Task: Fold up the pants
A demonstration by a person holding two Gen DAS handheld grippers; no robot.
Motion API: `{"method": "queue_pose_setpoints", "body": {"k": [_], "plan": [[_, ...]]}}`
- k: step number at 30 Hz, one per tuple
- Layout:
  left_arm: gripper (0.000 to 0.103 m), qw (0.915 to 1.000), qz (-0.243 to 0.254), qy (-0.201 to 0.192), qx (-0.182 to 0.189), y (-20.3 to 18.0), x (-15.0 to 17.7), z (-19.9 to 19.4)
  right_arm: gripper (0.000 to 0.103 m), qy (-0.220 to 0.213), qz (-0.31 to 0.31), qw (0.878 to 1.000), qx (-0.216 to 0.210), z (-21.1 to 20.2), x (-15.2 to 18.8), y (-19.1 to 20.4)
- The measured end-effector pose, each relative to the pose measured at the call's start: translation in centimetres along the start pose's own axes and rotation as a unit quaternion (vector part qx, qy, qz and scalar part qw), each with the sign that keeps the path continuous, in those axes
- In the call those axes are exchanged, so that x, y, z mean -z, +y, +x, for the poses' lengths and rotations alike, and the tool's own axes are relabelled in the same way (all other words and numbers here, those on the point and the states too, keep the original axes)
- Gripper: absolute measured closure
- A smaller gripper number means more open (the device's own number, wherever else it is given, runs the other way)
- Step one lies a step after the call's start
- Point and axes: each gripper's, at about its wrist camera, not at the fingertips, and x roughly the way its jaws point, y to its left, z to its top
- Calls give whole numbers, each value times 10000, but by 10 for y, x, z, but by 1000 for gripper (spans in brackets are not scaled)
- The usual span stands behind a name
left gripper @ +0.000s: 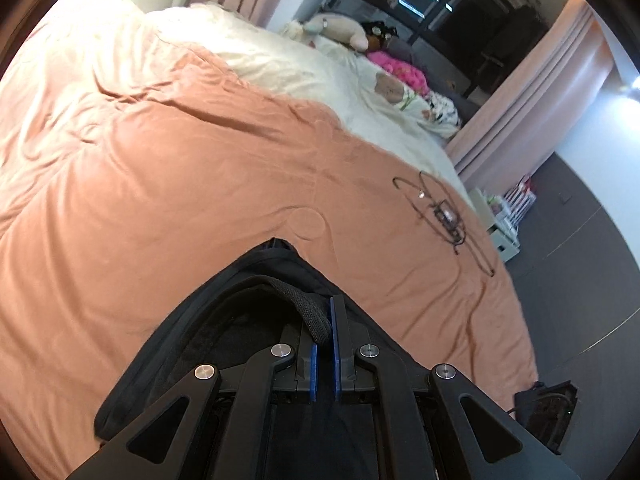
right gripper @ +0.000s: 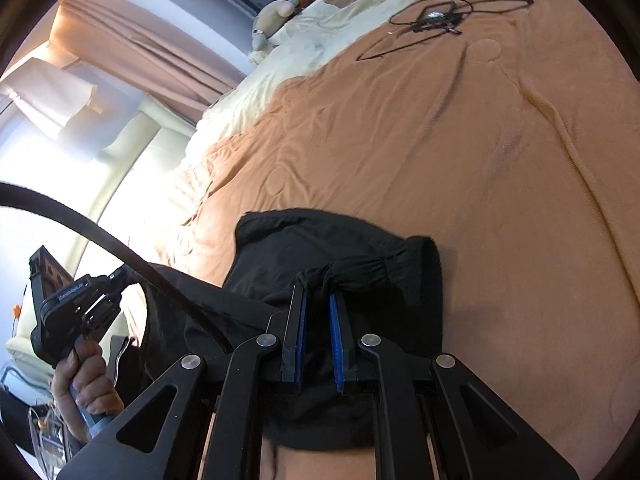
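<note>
The black pants (right gripper: 332, 248) lie bunched on the near part of the bed, partly lifted, each end pinched in 1 of the 2 grippers. The cloth looks light and limp, a matte knit that drapes and sags between the holds, so it should follow the hands readily and crumple wherever it is unsupported; nothing in it is fragile or slippery. The best holds are the thicker hemmed edges. The right gripper (right gripper: 318, 300) is clamped on a gathered ridge of fabric that seems to be an elastic cuff or waistband, though the bunching makes it hard to say which. The left gripper (left gripper: 325, 332) is closed tight on a woven black drawcord (left gripper: 308, 312) and the edge beside it, probably the waist end. Its blue pads (left gripper: 339, 344) are ribbed, which should help keep thin cloth from creeping out.

Beneath lies an orange blanket (left gripper: 180, 160), soft and finely wrinkled, with a cream sheet (left gripper: 280, 60) beyond it. A tangle of thin black cable (left gripper: 440, 212) rests well apart from the pants, and plush toys (left gripper: 340, 28) crowd the far edge near pink curtains (left gripper: 552, 92).
</note>
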Motion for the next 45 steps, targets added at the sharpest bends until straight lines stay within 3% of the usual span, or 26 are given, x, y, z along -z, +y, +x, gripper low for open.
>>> {"method": "queue_pose_setpoints", "body": {"k": [4, 6, 8, 9, 10, 12, 14, 16, 23, 35, 39, 41, 45], "plan": [[98, 9999, 143, -19, -54, 1, -11, 30, 87, -5, 34, 10000, -73, 11, -2, -8], [97, 9991, 377, -23, -209, -3, -16, 42, 70, -47, -152, 9999, -40, 9, -4, -9], [97, 9986, 447, 30, -269, -1, -20, 53, 37, -269, -398, 9987, 164, 1, -4, -9], [97, 9983, 489, 72, -325, 0, -22, 59, 34, -362, -497, 9979, 205, -4, -4, -10], [97, 9974, 557, 135, -431, 1, -24, 66, 34, -413, -573, 9973, 185, -9, -4, -11], [86, 9957, 681, 260, -574, 3, -25, 74, 34, -440, -700, 9962, 289, -13, -3, -9], [57, 9932, 847, 308, -733, 4, -24, 75, 34, -418, -870, 9940, 520, -11, 0, -7], [45, 9902, 1071, 224, -867, 3, -23, 69, 34, -328, -949, 9931, 606, -5, 4, -4], [43, 9773, 1553, 491, -1352, 17, -27, 75, 34, -90, -1242, 9896, 727, 8, 5, 14], [43, 9369, 2641, 1247, -1919, 16, -12, 155, 34, 232, -1709, 9800, 989, 35, -14, 17], [43, 9316, 2738, 1340, -1980, 14, -14, 177, 35, 361, -1928, 9731, 1210, 50, -19, 22], [43, 9340, 2668, 1344, -1958, 13, -18, 188, 58, 434, -2004, 9710, 1231, 56, -20, 24], [43, 9369, 2540, 1318, -2010, 9, -27, 205, 71, 481, -2065, 9676, 1370, 68, -25, 28]]}}
